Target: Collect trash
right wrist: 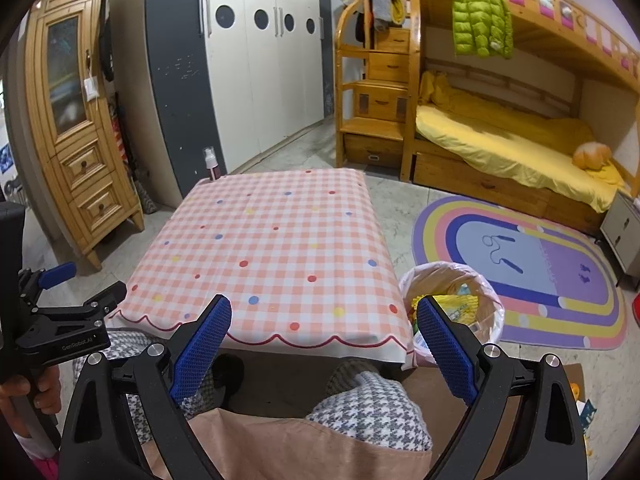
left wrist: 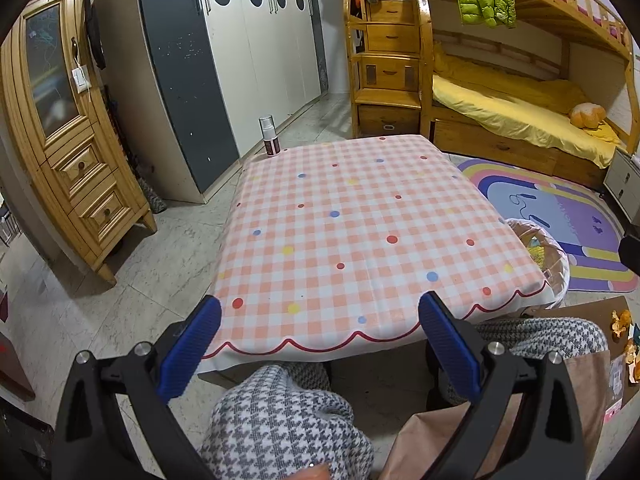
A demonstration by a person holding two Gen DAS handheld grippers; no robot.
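Both grippers, left (left wrist: 320,344) and right (right wrist: 324,344), gape wide and empty at bottom centre of their views. The bin (right wrist: 486,322), lined and holding trash (right wrist: 460,306), stands right of the table (right wrist: 280,248), lower right.

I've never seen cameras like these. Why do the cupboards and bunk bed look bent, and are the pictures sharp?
Left wrist view: fisheye lens bows the wooden cabinet and bunk bed, with dark corners; the tablecloth is sharp. Right wrist view: same curving on the wardrobe; even indoor light, soft shadows, no strong glare.
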